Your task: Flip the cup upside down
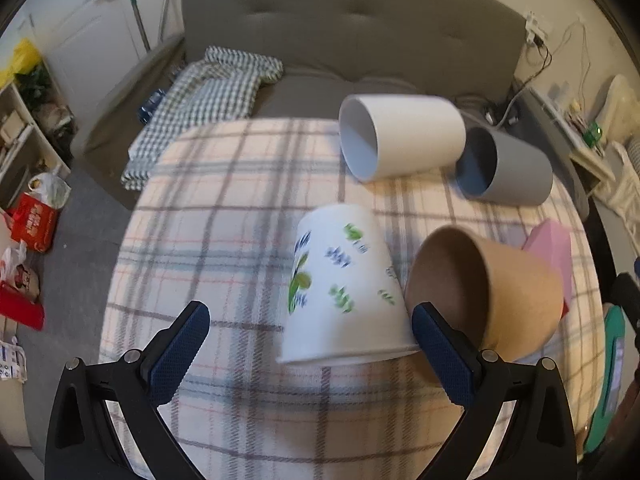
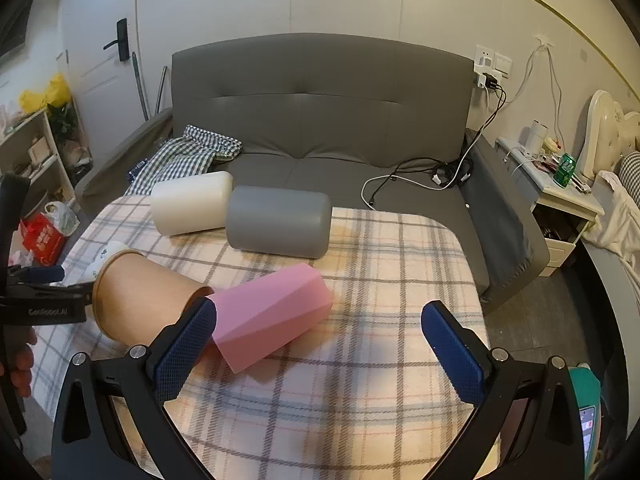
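Note:
A white paper cup with green and blue leaf prints (image 1: 340, 284) stands upside down, rim on the plaid tablecloth (image 1: 224, 216), slightly tilted and blurred. My left gripper (image 1: 308, 344) is open, its blue pads on either side of the cup's rim and apart from it. A brown paper cup (image 1: 492, 292) lies on its side to the right; it also shows in the right wrist view (image 2: 140, 296). My right gripper (image 2: 320, 344) is open and empty above the table, next to a pink cup (image 2: 272, 312) lying on its side.
A white cup (image 1: 400, 136) and a grey cup (image 1: 504, 168) lie on their sides at the table's far edge; both show in the right wrist view (image 2: 192, 202) (image 2: 280, 220). A grey sofa (image 2: 320, 120) with a checked cloth (image 2: 188, 156) stands behind. The left gripper's body (image 2: 44, 300) is at the left.

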Motion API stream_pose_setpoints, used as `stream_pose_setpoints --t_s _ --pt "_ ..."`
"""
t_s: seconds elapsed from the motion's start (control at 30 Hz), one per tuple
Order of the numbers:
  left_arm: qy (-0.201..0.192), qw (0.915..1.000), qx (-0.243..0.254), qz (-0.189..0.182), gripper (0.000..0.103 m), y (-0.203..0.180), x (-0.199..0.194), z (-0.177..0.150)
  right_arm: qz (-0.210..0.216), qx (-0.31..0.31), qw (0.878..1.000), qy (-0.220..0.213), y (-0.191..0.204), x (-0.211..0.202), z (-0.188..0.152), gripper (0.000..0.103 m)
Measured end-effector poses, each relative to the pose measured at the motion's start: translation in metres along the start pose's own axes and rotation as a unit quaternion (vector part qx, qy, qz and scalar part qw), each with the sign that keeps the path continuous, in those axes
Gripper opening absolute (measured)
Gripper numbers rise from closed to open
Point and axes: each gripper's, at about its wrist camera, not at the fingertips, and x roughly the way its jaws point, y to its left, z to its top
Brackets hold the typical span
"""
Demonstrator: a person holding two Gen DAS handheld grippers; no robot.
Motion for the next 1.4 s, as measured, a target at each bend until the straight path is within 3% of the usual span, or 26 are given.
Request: stream_pose_setpoints --t_s 0.1,0.13,0.17,0.3,0.4,0.73,1.0,1.27,1.4 --pt "0.018 0.9995 -0.011 -0.025 0.098 0.003 0.01 0.0 -0.001 0.001 1.0 0.002 -0.001 0.003 0.002 0.103" --pt "0.02 0.9989 -0.015 -0.039 0.089 0.004 0.011 -0.001 0.0 0.0 1.0 0.002 -0.001 0.003 0.002 0.103" --pt "0.021 0.9985 -0.017 -0.048 0.07 0.005 0.013 -0.001 -0.004 -0.002 1.0 0.001 0.0 0.003 0.002 0.103" --pt "0.019 0.998 -0.02 -0.058 0.071 0.007 0.009 -0.004 -0.009 -0.002 1.0 0.001 -0.002 0.002 0.004 0.103" --pt "0.011 0.9989 -0.01 -0.045 0.07 0.006 -0.001 -0.014 -0.009 -0.002 1.0 -0.002 -0.003 -0.003 0.004 0.103" --pt "-0.003 0.9995 -0.005 -0.033 0.07 0.013 -0.042 -0.072 0.005 -0.016 1.0 -0.021 0.013 -0.044 -0.005 0.103" --pt "-0.001 0.9993 -0.001 -0.037 0.071 0.015 -0.036 -0.087 0.008 -0.034 0.999 -0.009 0.033 -0.057 -0.019 0.103" --pt "-0.013 0.9985 0.02 -0.05 0.084 0.015 -0.041 -0.098 0.023 -0.055 0.998 -0.002 0.065 -0.054 -0.022 0.103" --pt "-0.035 0.9981 0.013 -0.049 0.085 0.027 -0.058 -0.103 0.037 -0.061 0.997 0.001 0.082 -0.057 -0.023 0.103"
